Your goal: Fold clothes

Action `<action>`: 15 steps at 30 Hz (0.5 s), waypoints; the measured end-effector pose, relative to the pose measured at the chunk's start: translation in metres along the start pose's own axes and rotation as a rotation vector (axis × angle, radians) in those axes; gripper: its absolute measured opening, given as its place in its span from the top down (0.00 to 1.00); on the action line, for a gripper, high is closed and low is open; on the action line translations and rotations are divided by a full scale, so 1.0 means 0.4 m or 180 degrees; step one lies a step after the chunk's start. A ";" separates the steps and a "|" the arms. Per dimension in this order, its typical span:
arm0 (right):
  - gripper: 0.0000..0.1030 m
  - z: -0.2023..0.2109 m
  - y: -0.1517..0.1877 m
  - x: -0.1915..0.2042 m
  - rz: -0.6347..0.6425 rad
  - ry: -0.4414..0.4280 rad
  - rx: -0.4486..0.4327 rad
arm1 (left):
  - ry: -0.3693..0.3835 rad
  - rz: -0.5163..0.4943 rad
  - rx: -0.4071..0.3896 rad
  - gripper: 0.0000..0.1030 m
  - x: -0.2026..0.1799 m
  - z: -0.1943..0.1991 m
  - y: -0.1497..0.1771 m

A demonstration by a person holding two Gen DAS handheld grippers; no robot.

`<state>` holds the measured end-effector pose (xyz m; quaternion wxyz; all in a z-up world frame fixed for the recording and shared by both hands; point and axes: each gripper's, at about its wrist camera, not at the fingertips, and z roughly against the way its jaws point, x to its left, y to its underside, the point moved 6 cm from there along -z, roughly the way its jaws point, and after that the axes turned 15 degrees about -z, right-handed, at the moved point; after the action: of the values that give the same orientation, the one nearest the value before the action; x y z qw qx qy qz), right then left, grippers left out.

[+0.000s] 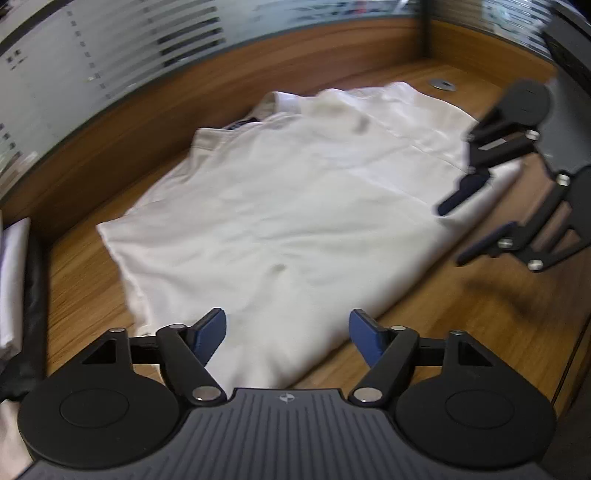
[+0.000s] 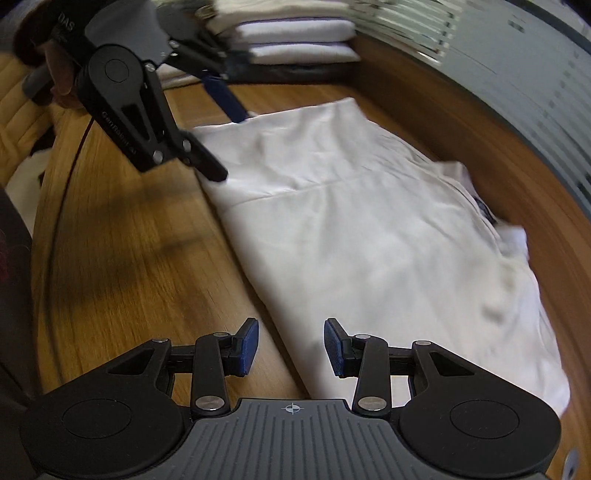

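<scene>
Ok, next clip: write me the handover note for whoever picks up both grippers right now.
Left gripper: open, holding nothing, over the near end of the white shirt.
Right gripper: open, empty, over the shirt's long edge.
Shirt lies on the wooden table, sides folded in to a long strip, collar at the far end.
A stack of folded clothes sits at the table's end.
Left: fold the strip across, probably then add it to the stack.
</scene>
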<state>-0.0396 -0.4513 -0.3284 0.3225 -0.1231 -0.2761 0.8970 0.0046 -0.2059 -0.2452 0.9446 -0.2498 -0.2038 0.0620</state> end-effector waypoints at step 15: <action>0.86 -0.054 -0.051 -0.004 0.0269 0.0035 0.0050 | 0.0039 -0.0472 -0.0039 0.19 -0.067 -0.089 -0.019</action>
<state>-0.0192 -0.4303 -0.3340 0.2869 -0.1371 -0.2618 0.9112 -0.0050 -0.2344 -0.2790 0.9463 -0.2402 -0.2163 -0.0108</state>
